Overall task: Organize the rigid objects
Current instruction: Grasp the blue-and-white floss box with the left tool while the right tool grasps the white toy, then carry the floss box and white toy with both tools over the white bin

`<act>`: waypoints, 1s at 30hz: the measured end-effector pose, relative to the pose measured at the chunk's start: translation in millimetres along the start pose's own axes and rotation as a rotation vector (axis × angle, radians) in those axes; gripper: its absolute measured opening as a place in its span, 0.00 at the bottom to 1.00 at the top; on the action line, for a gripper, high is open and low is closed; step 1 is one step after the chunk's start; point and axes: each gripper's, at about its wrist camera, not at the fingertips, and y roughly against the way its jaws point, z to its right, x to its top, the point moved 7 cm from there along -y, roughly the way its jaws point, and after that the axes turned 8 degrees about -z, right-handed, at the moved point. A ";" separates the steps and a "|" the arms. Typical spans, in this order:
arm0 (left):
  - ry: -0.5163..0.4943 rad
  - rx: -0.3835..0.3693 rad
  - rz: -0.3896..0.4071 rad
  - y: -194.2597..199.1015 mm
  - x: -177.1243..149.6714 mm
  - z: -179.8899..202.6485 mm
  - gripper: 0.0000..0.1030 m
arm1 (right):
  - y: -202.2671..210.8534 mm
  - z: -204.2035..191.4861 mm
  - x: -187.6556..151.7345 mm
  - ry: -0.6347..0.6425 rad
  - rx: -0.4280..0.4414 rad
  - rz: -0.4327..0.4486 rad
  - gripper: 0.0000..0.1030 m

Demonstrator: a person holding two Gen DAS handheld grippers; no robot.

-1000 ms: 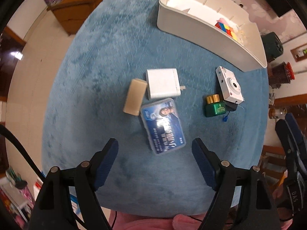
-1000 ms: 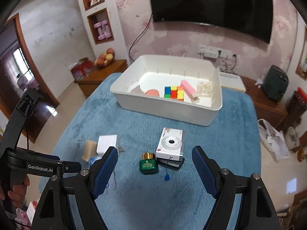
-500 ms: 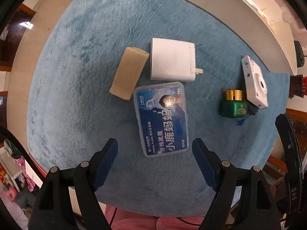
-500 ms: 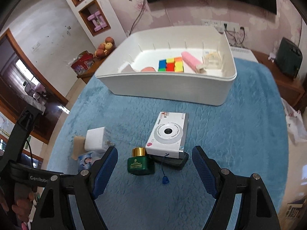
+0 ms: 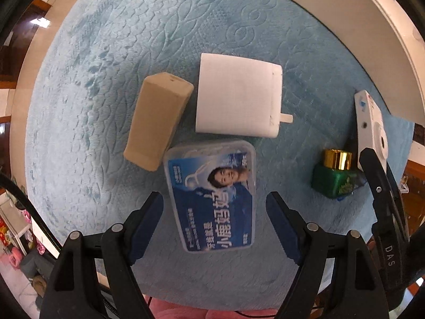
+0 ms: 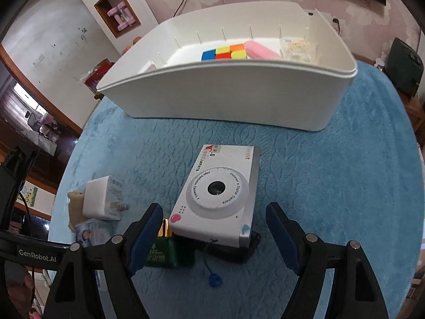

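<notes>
My left gripper (image 5: 215, 226) is open, its fingers on either side of the near end of a blue floss-pick box (image 5: 212, 194) lying flat on the blue cloth. A beige block (image 5: 156, 122) and a white charger (image 5: 236, 95) lie just beyond it. My right gripper (image 6: 213, 234) is open, straddling the near end of a white children's camera (image 6: 220, 194) that rests on a black object. A green bottle with a gold cap (image 6: 164, 250) lies by its left finger; it also shows in the left wrist view (image 5: 334, 175). The white bin (image 6: 239, 85) stands behind.
The bin holds a colour cube (image 6: 225, 51), a pink block (image 6: 260, 50) and a clear box (image 6: 297, 45). A small blue tag (image 6: 215, 280) on a cord lies below the camera. The round table's edge (image 5: 34, 175) is close on the left.
Both grippers have moved lower and closer: the left down over the floss-pick box, the right forward over the camera. No object has moved.
</notes>
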 end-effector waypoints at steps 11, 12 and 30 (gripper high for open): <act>0.034 0.023 -0.039 -16.5 18.2 11.6 0.73 | -17.8 2.7 6.9 0.018 0.005 0.000 0.78; 0.035 0.028 -0.040 -17.3 19.1 11.1 0.72 | -18.0 2.4 6.9 0.026 0.004 0.002 0.78; 0.098 0.034 -0.068 -32.2 8.4 2.8 0.63 | -15.1 7.5 10.5 0.085 -0.004 -0.012 0.55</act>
